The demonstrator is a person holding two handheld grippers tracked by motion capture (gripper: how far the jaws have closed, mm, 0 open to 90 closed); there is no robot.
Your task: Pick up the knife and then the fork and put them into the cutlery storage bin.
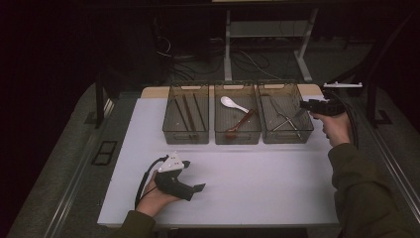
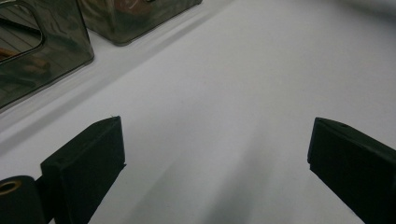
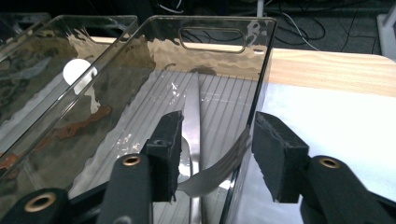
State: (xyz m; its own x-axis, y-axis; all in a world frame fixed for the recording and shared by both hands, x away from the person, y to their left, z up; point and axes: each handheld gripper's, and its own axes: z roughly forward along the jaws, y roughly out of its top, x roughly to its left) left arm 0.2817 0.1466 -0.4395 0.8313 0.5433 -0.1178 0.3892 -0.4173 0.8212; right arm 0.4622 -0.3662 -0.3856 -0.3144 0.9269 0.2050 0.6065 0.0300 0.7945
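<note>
Right gripper [image 3: 212,154], jaws part open, hangs over the right bin [image 3: 261,56]; a fork [image 3: 219,170] drops in from between them. Left gripper [image 1: 190,186] rests wide open. Sorting looks nearly done.
</note>
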